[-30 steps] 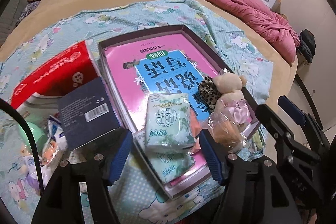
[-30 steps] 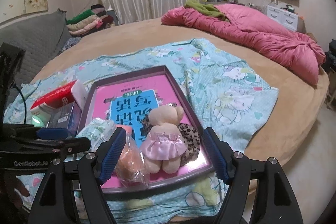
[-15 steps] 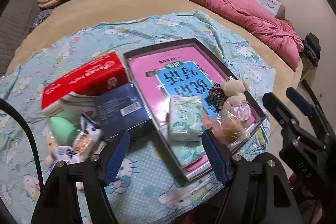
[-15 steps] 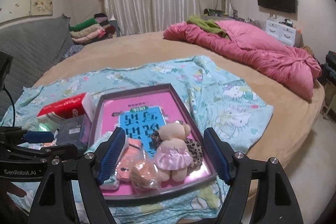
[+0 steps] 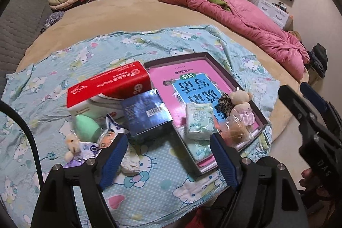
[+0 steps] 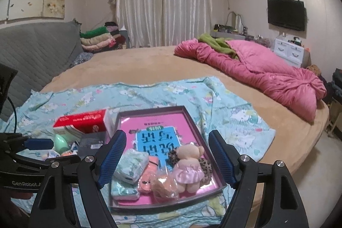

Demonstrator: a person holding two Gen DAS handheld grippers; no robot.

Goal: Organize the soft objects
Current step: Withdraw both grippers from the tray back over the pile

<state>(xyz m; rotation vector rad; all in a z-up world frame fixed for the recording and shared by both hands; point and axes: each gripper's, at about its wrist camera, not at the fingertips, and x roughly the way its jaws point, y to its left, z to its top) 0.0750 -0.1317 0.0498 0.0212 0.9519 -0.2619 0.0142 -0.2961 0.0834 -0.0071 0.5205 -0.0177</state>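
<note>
On tray (image 6: pixel 193 123), two tissue packs (image 6: pixel 130 166), one bear (image 6: pixel 188 162)

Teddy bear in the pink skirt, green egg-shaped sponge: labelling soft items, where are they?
Teddy bear (image 6: pixel 189 160): right wrist view, on its back.
Green egg-shaped sponge (image 5: pixel 87 128): left wrist view, on its rounded side.

Round tan bed (image 6: pixel 149 65) — cartoon-print sheet (image 5: pixel 149 44) spread on it

Ahead of both jaws, pink quilt (image 6: pixel 267 69) far right — tray (image 6: pixel 193 123) on the sheet.
</note>
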